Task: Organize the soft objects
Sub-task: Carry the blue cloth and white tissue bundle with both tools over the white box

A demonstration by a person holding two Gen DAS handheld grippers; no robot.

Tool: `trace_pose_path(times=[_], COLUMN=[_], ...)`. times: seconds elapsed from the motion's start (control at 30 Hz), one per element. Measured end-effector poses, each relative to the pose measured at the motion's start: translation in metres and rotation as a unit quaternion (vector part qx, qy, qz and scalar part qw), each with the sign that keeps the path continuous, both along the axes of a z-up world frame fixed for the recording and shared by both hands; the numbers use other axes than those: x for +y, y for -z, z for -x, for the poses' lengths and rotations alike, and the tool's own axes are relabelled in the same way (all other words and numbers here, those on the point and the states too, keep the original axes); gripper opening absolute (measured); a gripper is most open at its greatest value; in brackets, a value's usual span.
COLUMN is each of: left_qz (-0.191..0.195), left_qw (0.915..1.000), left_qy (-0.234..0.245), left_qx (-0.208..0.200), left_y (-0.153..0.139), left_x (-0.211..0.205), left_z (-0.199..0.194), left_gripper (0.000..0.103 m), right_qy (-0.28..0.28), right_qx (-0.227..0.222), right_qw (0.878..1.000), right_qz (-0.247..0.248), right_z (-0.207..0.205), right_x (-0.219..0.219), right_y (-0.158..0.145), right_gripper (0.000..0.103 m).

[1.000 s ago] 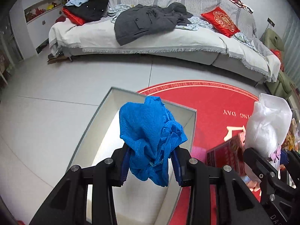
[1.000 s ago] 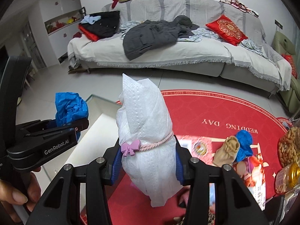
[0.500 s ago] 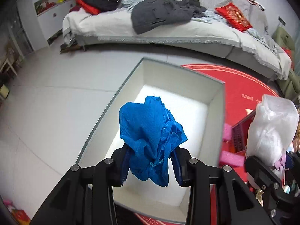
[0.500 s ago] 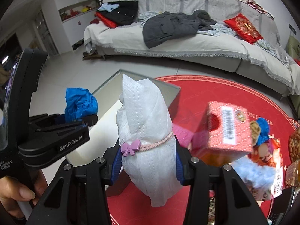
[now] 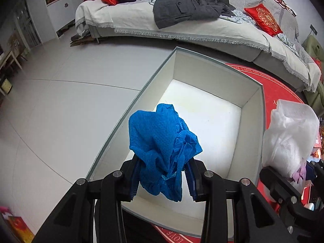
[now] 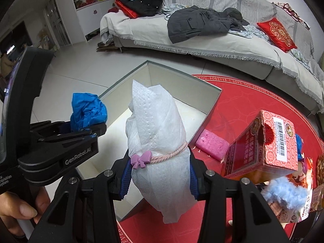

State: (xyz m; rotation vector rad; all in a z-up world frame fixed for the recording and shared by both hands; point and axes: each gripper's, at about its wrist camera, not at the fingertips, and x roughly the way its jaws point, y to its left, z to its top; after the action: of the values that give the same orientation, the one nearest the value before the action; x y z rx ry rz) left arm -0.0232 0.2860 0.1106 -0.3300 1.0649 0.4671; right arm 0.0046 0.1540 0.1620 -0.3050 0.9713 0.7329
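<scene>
My left gripper (image 5: 163,179) is shut on a crumpled blue mesh cloth (image 5: 162,143) and hangs over the near part of an open white box (image 5: 214,75). In the right wrist view that cloth (image 6: 88,111) shows at the left above the box (image 6: 182,81). My right gripper (image 6: 160,174) is shut on a white tissue bundle (image 6: 158,137) tied with a pink cord and a purple bow (image 6: 141,159). It hovers at the box's right side. The bundle (image 5: 289,137) also appears at the right of the left wrist view.
The box stands on a round red mat (image 6: 253,105). On the mat lie a pink sponge (image 6: 211,144), a red carton (image 6: 263,143), a fluffy light-blue item (image 6: 283,194) and snack packs. A sofa (image 5: 202,26) with clothes runs along the back. A hand (image 6: 20,208) holds the left gripper.
Both grippers have moved forward and down toward the box, which now fills more of both views. The red carton and pink sponge have come into the right wrist view. Both grips are unchanged.
</scene>
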Motion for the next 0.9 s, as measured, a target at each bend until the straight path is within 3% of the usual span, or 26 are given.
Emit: trace_pose_path(times=[0.9], left_qz=[0.017], left_qw=[0.9993], left_qy=[0.017], left_qx=[0.028], left_y=[0.021], left_x=[0.007], left_z=[-0.020], left_gripper=[0.040], right_qy=[0.001], right_qx=[-0.003], right_qw=[1.000], right_qz=[0.026], right_z=[-0.034], right_x=[0.027], right_y=[0.008], right_gripper=[0.050])
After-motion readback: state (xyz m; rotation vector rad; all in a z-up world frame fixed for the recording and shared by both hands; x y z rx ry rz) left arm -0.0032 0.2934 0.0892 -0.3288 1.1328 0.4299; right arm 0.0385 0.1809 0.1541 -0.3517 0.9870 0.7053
